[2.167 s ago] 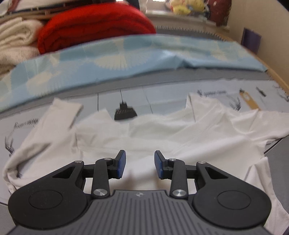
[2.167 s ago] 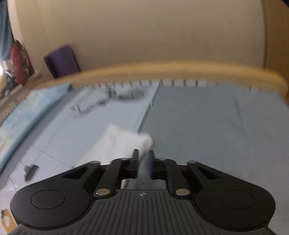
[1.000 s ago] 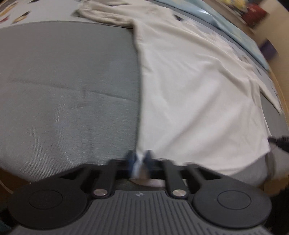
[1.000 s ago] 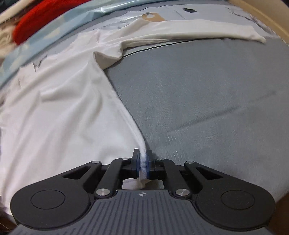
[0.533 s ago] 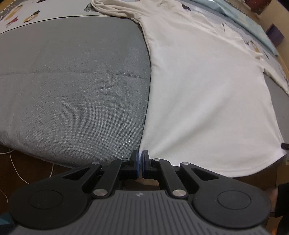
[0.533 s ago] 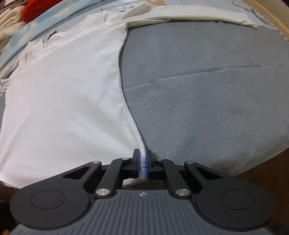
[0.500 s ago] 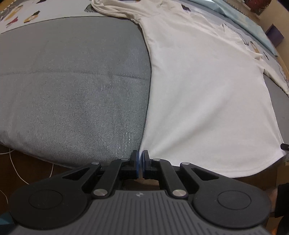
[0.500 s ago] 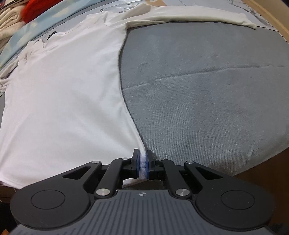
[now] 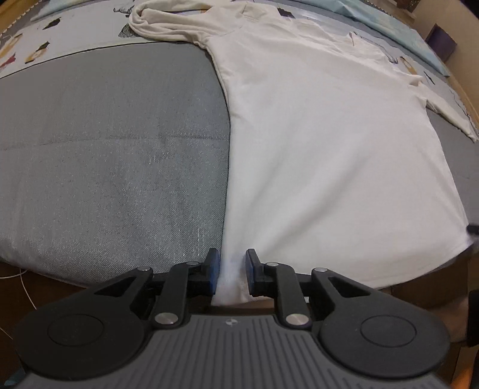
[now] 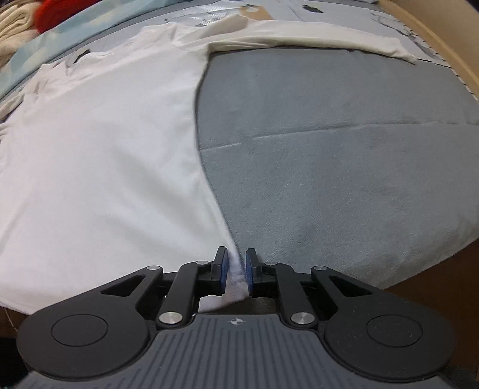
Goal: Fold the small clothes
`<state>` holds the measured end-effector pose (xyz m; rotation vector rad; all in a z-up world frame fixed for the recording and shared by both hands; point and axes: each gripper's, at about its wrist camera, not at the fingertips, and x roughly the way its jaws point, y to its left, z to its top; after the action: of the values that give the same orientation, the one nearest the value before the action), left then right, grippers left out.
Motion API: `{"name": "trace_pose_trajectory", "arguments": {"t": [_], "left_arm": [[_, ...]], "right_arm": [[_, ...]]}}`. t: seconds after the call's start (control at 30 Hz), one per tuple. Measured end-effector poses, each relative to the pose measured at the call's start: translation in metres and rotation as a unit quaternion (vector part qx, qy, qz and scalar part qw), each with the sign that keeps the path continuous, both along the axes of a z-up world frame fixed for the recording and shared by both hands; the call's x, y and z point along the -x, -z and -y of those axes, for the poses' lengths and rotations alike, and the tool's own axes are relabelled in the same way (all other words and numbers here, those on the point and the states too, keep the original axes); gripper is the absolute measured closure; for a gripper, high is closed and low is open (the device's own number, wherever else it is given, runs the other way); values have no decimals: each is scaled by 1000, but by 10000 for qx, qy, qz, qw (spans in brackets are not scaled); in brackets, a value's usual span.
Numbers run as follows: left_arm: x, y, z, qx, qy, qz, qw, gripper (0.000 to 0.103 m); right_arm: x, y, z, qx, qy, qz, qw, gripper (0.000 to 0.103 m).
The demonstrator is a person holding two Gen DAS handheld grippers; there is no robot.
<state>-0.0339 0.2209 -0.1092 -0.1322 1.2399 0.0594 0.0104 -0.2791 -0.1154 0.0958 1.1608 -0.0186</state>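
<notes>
A white long-sleeved shirt (image 9: 323, 143) lies spread flat on a grey mattress (image 9: 113, 143), hem toward me. My left gripper (image 9: 231, 270) is at the shirt's left hem corner; its jaws are opening and the corner lies loose between the blue pads, no longer pinched. In the right wrist view the same shirt (image 10: 98, 155) fills the left half, and my right gripper (image 10: 236, 269) is at the right hem corner. Its jaws are opening too, with the cloth still between them and a gap on each side. One sleeve (image 10: 329, 42) stretches across the far right.
The mattress's front edge drops off just beneath both grippers. A light blue patterned sheet (image 9: 389, 27) and printed bedding (image 9: 45, 51) lie at the far side. A red blanket (image 10: 63, 9) and cream towels (image 10: 15, 21) are stacked at the back left.
Both grippers pulled the hem toward the mattress's front edge and smoothed the shirt flat. Their jaws, shut on the hem corners half a second ago, have now parted.
</notes>
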Motion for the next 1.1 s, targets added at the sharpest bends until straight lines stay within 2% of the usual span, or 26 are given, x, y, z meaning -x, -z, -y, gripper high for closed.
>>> {"name": "trace_pose_trajectory", "arguments": {"t": [0.07,0.1,0.17,0.23,0.3,0.4,0.5,0.57,0.7,0.77,0.9,1.03,1.1], "left_arm": [[-1,12,2,-169,20,-338,9993,82],[-2,11,4,-200,50,-307,9993,82],[-3,-1,3,-127,-4,-13,9999,79],[-3,-16,-1,21,-175,391,9991,71],[-4,-28,-2,103,-343,720,9968,56],[-6,-34,0,89,-477,997,9938,55],[-12,-40,8,-349,-579,1279,9895,55],[-19,-44,6,-495,-703,1429,9860,55],[-31,-61,-4,-229,-1178,1777,9767,59],[-43,-78,-10,-278,-1204,2023,9715,59],[-80,-110,-21,-806,-1005,2549,9584,59],[-135,-125,-47,-1024,-950,2632,9546,59],[-162,-124,-58,-1117,-883,2595,9552,59]], "right_arm": [[-1,10,-2,92,-87,-256,9996,88],[-2,11,-4,168,-142,-201,9996,87],[-3,3,-7,239,-127,53,9996,87],[-4,-16,-6,119,19,533,9985,86],[-4,-38,-2,-46,101,1085,9940,76],[-8,-73,-1,-291,74,1805,9831,66],[-20,-101,-8,-416,-139,2260,9731,66],[-31,-115,-16,-435,-292,2539,9658,66],[-53,-140,-45,-386,-640,3162,9457,66],[-67,-147,-60,-458,-792,3255,9411,66],[-106,-151,-97,-711,-957,3116,9427,66],[-147,-144,-124,-865,-1016,2918,9471,66],[-163,-133,-132,-773,-974,2738,9537,66]]}}
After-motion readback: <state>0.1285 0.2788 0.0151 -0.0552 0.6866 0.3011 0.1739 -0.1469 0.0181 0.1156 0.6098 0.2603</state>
